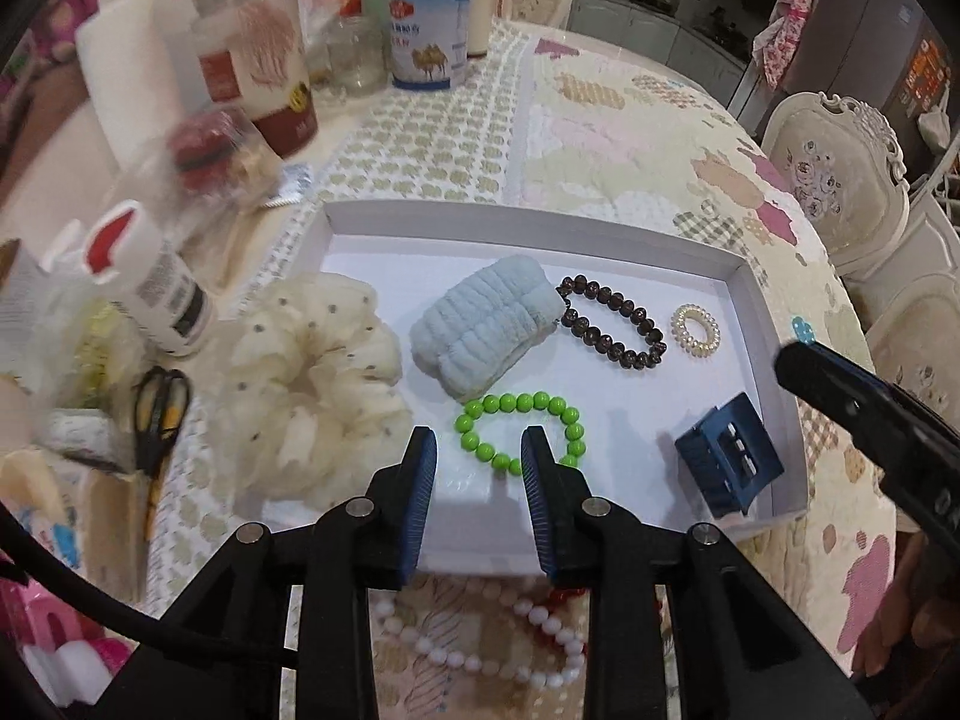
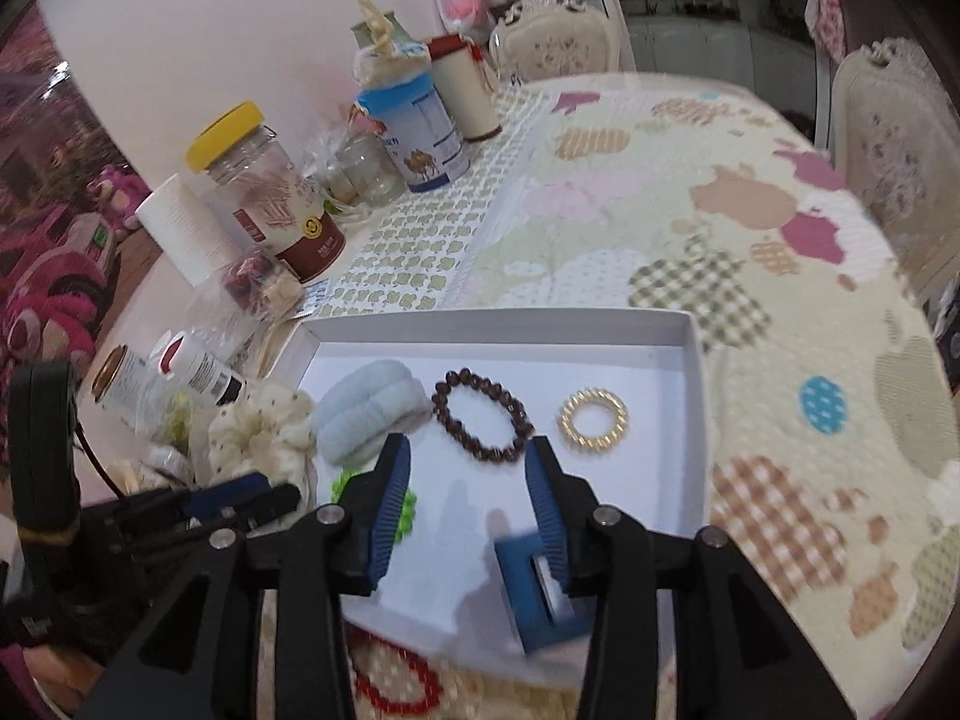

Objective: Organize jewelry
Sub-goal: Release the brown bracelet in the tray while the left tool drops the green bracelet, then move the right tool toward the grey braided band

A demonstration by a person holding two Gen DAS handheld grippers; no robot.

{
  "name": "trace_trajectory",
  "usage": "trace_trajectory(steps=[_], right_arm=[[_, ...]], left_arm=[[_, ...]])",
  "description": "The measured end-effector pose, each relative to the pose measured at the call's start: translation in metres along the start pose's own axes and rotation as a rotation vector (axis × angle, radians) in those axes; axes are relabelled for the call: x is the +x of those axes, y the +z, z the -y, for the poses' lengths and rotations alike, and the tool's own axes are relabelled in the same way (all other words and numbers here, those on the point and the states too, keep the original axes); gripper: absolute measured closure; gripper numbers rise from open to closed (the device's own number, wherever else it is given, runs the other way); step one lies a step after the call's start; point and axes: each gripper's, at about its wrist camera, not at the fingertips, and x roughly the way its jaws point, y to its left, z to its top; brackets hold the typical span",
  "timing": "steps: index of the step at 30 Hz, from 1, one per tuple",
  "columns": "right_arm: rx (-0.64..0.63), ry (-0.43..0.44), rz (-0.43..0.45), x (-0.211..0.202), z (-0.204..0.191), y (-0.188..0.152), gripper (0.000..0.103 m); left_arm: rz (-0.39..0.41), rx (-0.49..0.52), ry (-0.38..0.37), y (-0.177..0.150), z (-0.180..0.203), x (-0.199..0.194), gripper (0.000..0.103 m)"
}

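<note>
A white tray holds a light blue scrunchie, a brown bead bracelet, a gold spiral hair tie, a green bead bracelet and a blue hair clip. My left gripper hangs open over the green bracelet, nothing between its pads. In the right wrist view my right gripper stands open above the tray. The blue clip lies partly under its right finger. A white bead string and a red bead bracelet lie on the cloth in front of the tray.
A cream dotted scrunchie overlaps the tray's left edge. Jars, a blue tin, bottles and scissors crowd the table's left side. Patterned tablecloth spreads behind and to the right; ornate chairs stand beyond.
</note>
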Motion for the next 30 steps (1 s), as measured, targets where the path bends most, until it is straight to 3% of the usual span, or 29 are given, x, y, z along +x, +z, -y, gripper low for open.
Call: trace_trajectory(steps=[5, 17, 30], right_arm=[[-0.016, -0.032, 0.043, -0.032, -0.005, -0.022, 0.054], [-0.031, -0.067, 0.082, -0.093, -0.006, -0.071, 0.051], [-0.088, -0.073, 0.116, -0.141, -0.012, -0.096, 0.046]], left_arm=[[0.045, 0.015, 0.036, -0.016, 0.006, -0.023, 0.075], [0.109, 0.027, 0.084, -0.06, 0.023, -0.067, 0.075], [0.175, 0.023, 0.103, -0.088, 0.038, -0.107, 0.075]])
